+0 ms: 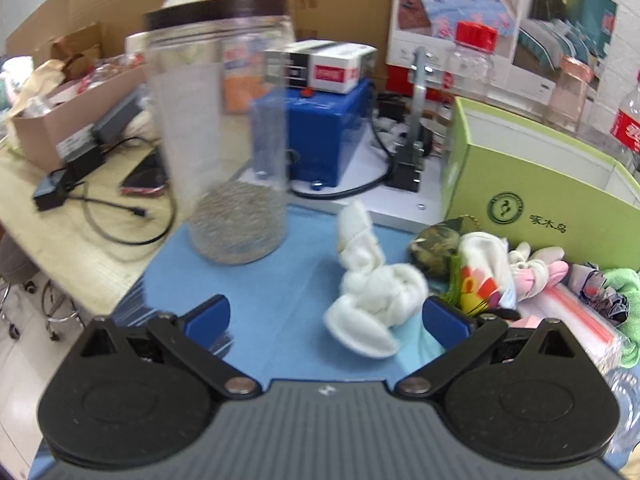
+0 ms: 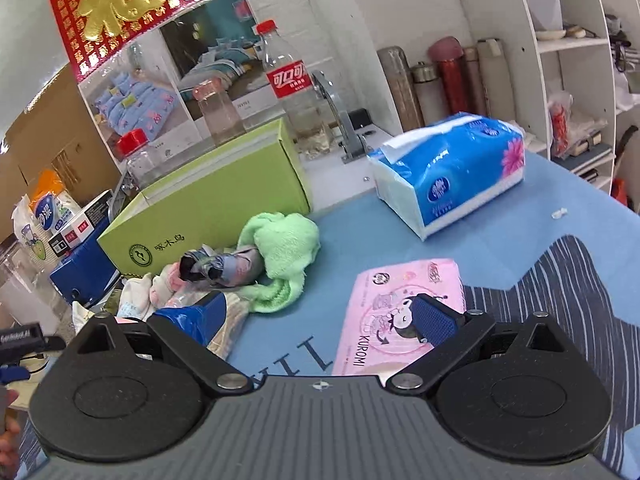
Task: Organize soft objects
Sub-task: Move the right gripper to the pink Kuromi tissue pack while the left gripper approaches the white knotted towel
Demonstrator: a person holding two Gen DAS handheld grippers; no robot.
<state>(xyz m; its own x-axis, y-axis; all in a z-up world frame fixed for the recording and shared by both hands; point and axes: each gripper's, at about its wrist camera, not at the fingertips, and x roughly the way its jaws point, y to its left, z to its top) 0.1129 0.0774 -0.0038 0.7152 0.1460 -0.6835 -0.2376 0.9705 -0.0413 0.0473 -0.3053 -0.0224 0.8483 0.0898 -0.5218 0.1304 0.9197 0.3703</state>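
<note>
In the left wrist view, a knotted white sock bundle [image 1: 370,300] lies on the blue mat [image 1: 260,280], just ahead of my open, empty left gripper [image 1: 326,314] and toward its right finger. More soft items lie right of it: a camouflage pouch [image 1: 434,248], a flowered cloth [image 1: 482,276], pink-white socks [image 1: 538,268]. A green box [image 1: 536,196] stands behind them. In the right wrist view, my right gripper [image 2: 324,316] is open and empty above the mat [image 2: 340,248]. A green towel [image 2: 284,252] and a grey-blue sock roll [image 2: 220,268] lie by the green box [image 2: 208,208].
A tall clear jar [image 1: 224,140] with a dark lid stands on the mat's far left. A blue machine [image 1: 320,136], cables and cardboard boxes sit behind. A blue tissue pack [image 2: 452,172] and a pink tissue pack [image 2: 396,312] lie on the mat. Bottles and shelves are behind.
</note>
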